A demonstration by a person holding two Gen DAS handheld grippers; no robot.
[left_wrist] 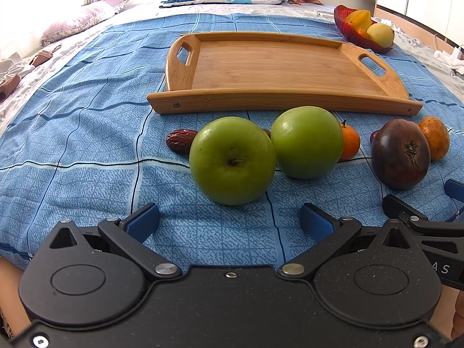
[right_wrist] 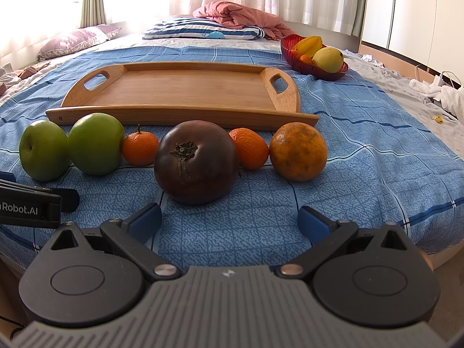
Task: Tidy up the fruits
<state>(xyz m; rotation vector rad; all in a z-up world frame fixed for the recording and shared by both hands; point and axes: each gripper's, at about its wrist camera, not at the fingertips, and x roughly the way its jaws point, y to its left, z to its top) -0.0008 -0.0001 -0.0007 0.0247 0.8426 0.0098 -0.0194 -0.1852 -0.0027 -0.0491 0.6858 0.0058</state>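
Fruits sit in a row on the blue checked bedspread (right_wrist: 362, 133) near the bed's front edge: red date (left_wrist: 180, 144), two green apples (left_wrist: 232, 161), tangerine (right_wrist: 139, 148), dark tomato-like fruit (right_wrist: 195, 162), second tangerine (right_wrist: 250, 148), orange (right_wrist: 298, 151). Empty wooden tray (right_wrist: 185, 92) just behind. Red fruit bowl (right_wrist: 314, 55) toward far right. Pillows, pink quilt, curtains at back. Left gripper (left_wrist: 230, 223) and right gripper (right_wrist: 229, 221): jaws wide, holding nothing.

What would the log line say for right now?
left gripper open, facing green apple | right gripper open, facing dark tomato | tray bare
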